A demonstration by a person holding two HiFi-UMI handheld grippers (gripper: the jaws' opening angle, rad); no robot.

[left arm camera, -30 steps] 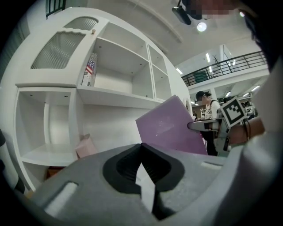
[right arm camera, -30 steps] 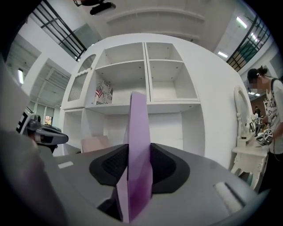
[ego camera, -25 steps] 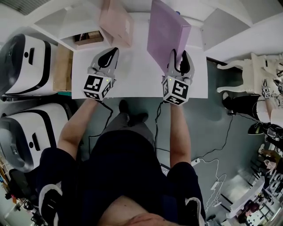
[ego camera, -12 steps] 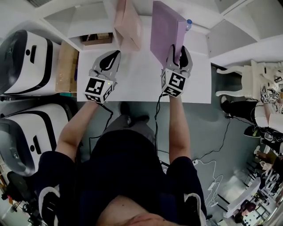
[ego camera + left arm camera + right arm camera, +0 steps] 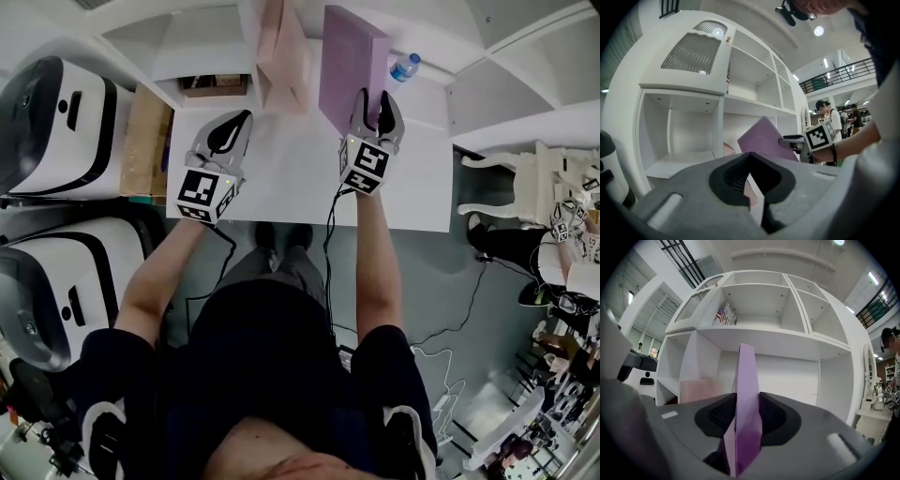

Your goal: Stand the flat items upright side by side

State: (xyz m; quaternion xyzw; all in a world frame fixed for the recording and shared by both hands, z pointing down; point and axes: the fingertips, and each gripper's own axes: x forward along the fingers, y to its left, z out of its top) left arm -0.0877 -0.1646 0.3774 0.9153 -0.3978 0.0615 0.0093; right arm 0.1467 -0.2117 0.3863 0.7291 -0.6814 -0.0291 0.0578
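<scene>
A flat purple box (image 5: 349, 66) stands on edge over the white table (image 5: 300, 169), and my right gripper (image 5: 375, 112) is shut on its near edge. In the right gripper view the purple box (image 5: 746, 399) rises between the two pads. A flat pink box (image 5: 281, 56) stands upright just left of it, at the mouth of the shelf. My left gripper (image 5: 230, 131) is shut and holds nothing, a little in front of the pink box. From the left gripper view the purple box (image 5: 761, 140) and the right gripper (image 5: 813, 140) show ahead to the right.
A white shelf unit (image 5: 187, 47) with open compartments stands behind the table. A water bottle (image 5: 405, 67) lies right of the purple box. A small brown box (image 5: 214, 86) sits in a left compartment. White machines (image 5: 56, 122) stand to the left, a white chair (image 5: 525, 169) to the right.
My right gripper has carried the purple box forward toward the shelf and tipped it more upright. The left gripper has hardly moved.
</scene>
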